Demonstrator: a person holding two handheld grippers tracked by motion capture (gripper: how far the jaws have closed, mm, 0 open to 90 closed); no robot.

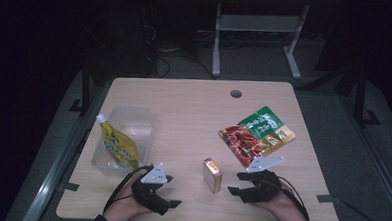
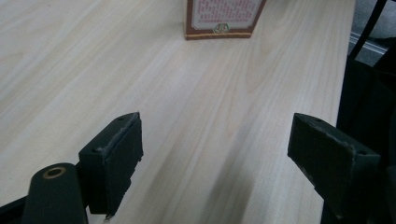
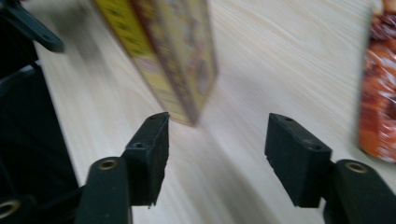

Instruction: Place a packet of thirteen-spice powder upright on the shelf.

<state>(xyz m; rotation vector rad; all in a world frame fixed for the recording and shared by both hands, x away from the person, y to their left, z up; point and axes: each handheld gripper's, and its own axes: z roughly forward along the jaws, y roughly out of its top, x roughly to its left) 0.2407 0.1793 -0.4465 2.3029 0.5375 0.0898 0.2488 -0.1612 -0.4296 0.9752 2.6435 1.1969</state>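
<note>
Nothing looks handled yet: the left gripper [image 1: 166, 191] and right gripper [image 1: 241, 183] rest spread and empty near the table's [image 1: 194, 105] front edge, flanking the small upright box [image 1: 212, 175], while the yellow pouch [image 1: 116, 144] stands in the clear container [image 1: 133, 119] and the snack packet [image 1: 256, 133] lies flat.

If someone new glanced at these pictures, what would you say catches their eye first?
Probably the red and green snack bag lying flat at the table's right, and the yellow pouch leaning in a clear tub at the left. Next, the small box standing upright at the near edge between the left tool and the right tool, both open.
</note>
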